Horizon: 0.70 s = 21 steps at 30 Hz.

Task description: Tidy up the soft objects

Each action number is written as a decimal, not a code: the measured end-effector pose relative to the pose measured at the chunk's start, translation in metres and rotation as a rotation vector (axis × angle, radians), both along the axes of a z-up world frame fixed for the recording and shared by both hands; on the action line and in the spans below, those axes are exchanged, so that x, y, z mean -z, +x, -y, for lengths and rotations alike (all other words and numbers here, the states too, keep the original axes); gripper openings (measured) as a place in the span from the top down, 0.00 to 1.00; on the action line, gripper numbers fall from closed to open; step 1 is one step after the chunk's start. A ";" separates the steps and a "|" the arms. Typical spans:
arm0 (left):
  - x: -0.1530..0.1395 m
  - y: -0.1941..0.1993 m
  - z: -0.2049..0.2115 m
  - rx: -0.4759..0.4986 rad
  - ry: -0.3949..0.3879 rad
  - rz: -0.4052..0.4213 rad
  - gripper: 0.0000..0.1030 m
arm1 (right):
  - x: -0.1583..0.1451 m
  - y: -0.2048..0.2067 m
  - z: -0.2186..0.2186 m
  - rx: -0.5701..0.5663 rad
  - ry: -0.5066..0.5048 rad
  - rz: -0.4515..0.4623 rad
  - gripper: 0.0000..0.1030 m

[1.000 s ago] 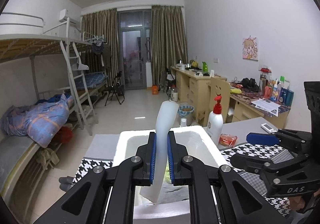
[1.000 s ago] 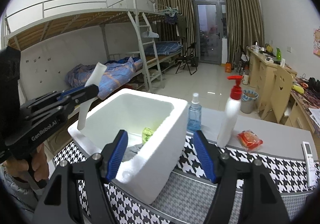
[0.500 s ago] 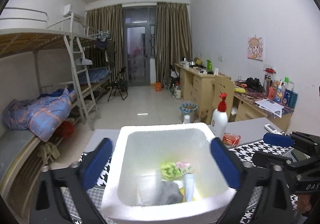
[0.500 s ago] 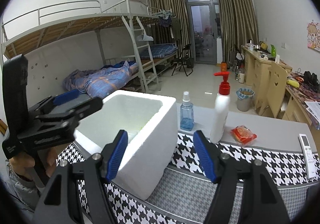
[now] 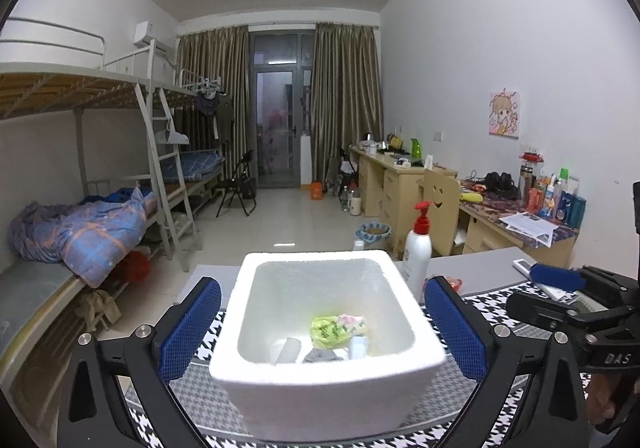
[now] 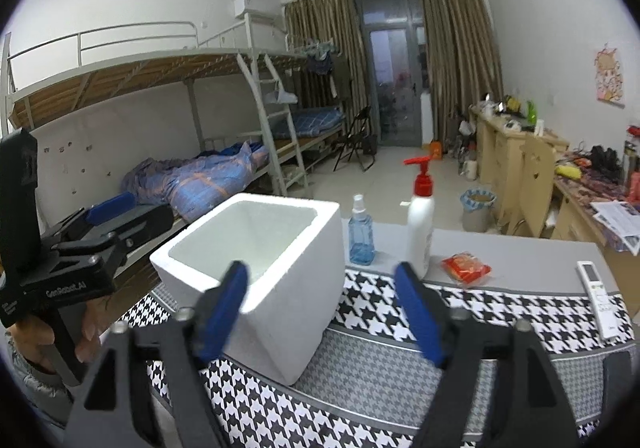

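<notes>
A white foam box (image 5: 320,388) stands on the houndstooth cloth. Inside it lie a white soft piece (image 5: 286,348), a green packet (image 5: 334,330), a grey cloth (image 5: 322,356) and a small bottle (image 5: 357,346). My left gripper (image 5: 323,284) is wide open in front of the box, its blue pads on either side and clear of the walls. In the right wrist view the box (image 6: 304,288) sits left of centre. My right gripper (image 6: 322,270) is empty with its jaws opening; the box's near corner shows between the pads, untouched. A hand (image 6: 40,332) holds the left gripper (image 6: 120,208).
Behind the box stand a blue spray bottle (image 6: 361,236) and a white pump bottle (image 6: 420,224) with a red top. A red packet (image 6: 466,268) and a remote (image 6: 598,296) lie to the right on the grey table. Bunk beds and desks fill the room beyond.
My left gripper let go of the white soft piece, which now lies in the box, and opened wide. Both grippers drew back from the box. The right jaws spread wider.
</notes>
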State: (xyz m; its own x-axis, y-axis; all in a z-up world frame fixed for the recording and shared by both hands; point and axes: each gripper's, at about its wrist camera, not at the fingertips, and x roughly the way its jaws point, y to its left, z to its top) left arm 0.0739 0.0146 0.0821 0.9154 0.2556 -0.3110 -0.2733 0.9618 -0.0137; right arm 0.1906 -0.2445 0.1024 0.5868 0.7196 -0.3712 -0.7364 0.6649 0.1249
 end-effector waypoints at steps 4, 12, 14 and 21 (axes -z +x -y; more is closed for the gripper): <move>-0.002 -0.013 0.012 0.000 -0.001 0.017 0.01 | -0.003 -0.016 0.015 0.014 0.027 0.036 0.08; -0.003 -0.039 0.037 0.025 0.016 0.051 0.01 | -0.003 -0.047 0.039 0.038 0.065 0.081 0.01; -0.001 -0.046 0.042 0.020 0.020 0.054 0.01 | -0.003 -0.054 0.043 0.052 0.066 0.093 0.01; 0.010 -0.078 0.048 0.001 0.014 0.077 0.01 | 0.003 -0.085 0.054 0.081 0.052 0.126 0.01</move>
